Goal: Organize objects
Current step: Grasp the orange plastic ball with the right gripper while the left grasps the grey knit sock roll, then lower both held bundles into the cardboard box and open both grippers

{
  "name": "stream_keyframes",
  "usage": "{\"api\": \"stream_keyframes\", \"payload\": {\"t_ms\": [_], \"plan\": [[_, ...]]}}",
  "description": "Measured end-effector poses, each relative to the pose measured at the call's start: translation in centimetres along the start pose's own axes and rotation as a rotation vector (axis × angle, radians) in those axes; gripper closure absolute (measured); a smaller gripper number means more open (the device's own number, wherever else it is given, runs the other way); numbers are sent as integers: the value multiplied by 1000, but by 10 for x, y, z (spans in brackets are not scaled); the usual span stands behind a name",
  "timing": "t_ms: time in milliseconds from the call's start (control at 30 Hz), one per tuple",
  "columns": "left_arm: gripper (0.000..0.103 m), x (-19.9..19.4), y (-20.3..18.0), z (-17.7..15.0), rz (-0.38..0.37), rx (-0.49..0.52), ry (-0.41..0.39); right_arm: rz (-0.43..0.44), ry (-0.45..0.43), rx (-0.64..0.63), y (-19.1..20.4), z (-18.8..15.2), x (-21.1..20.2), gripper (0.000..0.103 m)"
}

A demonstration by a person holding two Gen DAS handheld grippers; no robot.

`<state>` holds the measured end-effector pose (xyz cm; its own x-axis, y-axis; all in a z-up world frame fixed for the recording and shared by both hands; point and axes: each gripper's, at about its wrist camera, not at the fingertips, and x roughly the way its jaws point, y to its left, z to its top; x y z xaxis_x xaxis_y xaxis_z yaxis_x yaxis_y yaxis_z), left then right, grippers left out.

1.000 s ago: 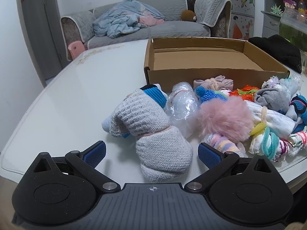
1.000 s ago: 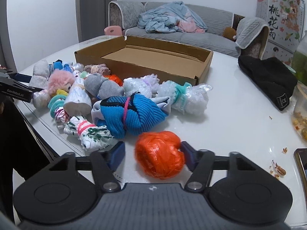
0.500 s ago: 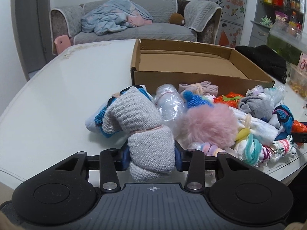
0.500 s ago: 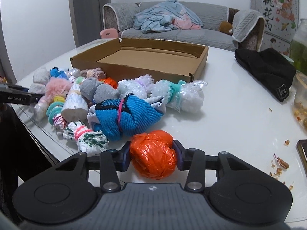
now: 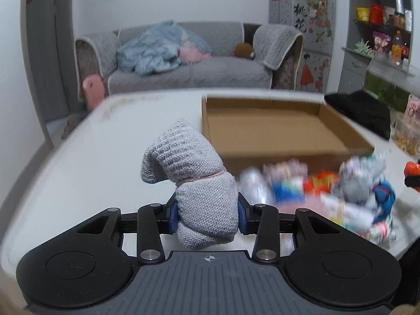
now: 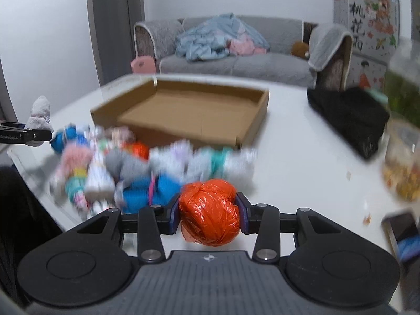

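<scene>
The left gripper is clenched on a grey sock roll, lifted clear of the table near its front edge. The right gripper grips an orange ball, also raised. The open box sits mid-table with its floor bare; white tabletop lies free to its left. The pile lies between box and front edge. A second ago both bundles lay on the table, jaws apart around them.
</scene>
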<state>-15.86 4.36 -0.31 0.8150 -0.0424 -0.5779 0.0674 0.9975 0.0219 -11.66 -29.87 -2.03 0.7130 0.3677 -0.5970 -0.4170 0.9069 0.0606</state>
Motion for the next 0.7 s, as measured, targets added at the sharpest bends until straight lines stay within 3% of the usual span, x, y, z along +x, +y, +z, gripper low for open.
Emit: {"api": "stream_keyframes", "payload": {"t_ms": [200,367,533,700], "plan": [[56,29,7,79,11,56,-22,59,-87,-40,7,72,8,65],[55,80,-2,134,-68,79,21,127,-104,-66,27,130,44,64],[55,150,-22,160,-143,127,87,190,-61,-66,42,174,99,64],[55,220,-42,157,-183,222,175,199,58,-49,51,195,171,64]]}}
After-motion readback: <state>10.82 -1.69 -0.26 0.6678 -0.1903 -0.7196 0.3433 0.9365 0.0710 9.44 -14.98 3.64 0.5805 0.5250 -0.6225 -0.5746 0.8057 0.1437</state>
